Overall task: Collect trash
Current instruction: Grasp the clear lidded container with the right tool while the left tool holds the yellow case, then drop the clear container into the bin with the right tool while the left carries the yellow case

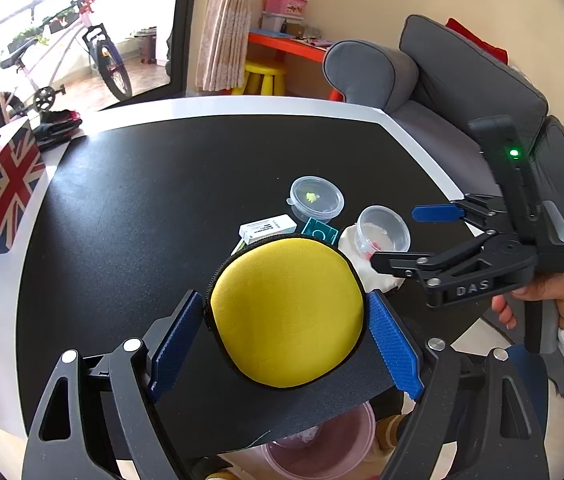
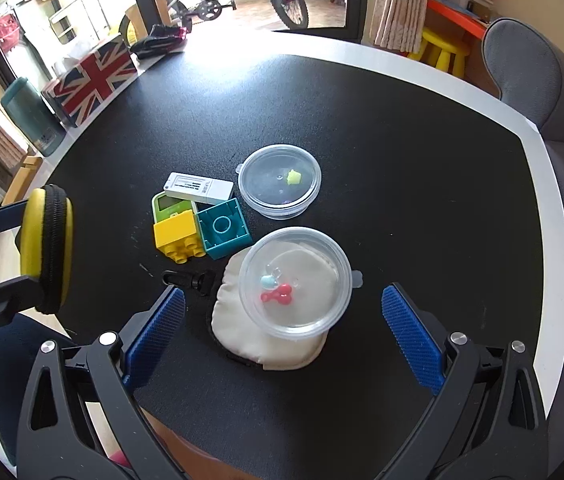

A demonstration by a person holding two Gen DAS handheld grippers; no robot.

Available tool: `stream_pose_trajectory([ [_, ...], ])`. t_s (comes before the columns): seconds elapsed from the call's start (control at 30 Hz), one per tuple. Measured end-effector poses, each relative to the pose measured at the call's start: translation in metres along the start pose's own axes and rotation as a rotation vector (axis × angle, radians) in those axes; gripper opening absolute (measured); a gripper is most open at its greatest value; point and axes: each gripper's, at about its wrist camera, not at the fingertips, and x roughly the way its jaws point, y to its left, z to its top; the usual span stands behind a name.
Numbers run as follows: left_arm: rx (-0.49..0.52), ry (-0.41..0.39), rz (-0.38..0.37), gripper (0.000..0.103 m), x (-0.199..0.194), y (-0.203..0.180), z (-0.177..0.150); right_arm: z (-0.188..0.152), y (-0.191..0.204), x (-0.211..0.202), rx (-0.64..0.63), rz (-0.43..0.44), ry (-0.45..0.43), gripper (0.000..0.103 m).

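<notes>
Yellow fabric covers the round zip case (image 1: 286,312), which the left gripper (image 1: 285,340) pinches between its blue pads, lifted above the near edge of the black table (image 1: 142,208). The right gripper (image 2: 283,332) is spread wide and holds nothing; it hovers over a clear lidded cup (image 2: 295,276) that rests on a cream pouch (image 2: 242,332). Farther on the table sits a second clear cup (image 2: 280,180), and to its left lie a white stick-shaped device (image 2: 198,188), a teal brick (image 2: 224,232) and a yellow brick (image 2: 178,238), close together.
</notes>
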Motion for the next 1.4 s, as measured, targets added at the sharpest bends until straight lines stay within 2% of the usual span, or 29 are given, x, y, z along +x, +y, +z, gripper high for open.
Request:
stream_pose_trajectory([
  [0.13,-0.005,0.002,-0.002,0.08,0.002,0.003,-0.001,0.003,0.0,0.009,-0.004,-0.002,0.014,0.095],
  [0.27,-0.006,0.005,-0.004,0.08,0.002,0.003,-0.002,0.004,-0.001,0.014,-0.011,-0.019,0.029,0.067],
  [0.3,-0.007,0.005,-0.005,0.08,0.002,0.003,-0.002,0.003,-0.001,0.014,-0.014,-0.025,0.031,0.066],
  [0.5,-0.005,0.006,-0.006,0.08,0.003,0.003,-0.003,0.002,-0.002,0.009,-0.001,-0.029,-0.001,0.066],
  [0.73,0.008,0.0,-0.003,0.08,-0.002,0.001,-0.005,-0.012,-0.002,-0.022,0.014,-0.023,-0.059,0.066],
  [1.0,0.053,-0.024,0.006,0.08,-0.022,-0.013,-0.014,-0.046,0.01,-0.065,0.019,-0.015,-0.123,0.066],
  [1.4,0.093,-0.056,-0.009,0.08,-0.051,-0.035,-0.049,-0.102,0.038,-0.114,0.021,0.016,-0.203,0.066],
])
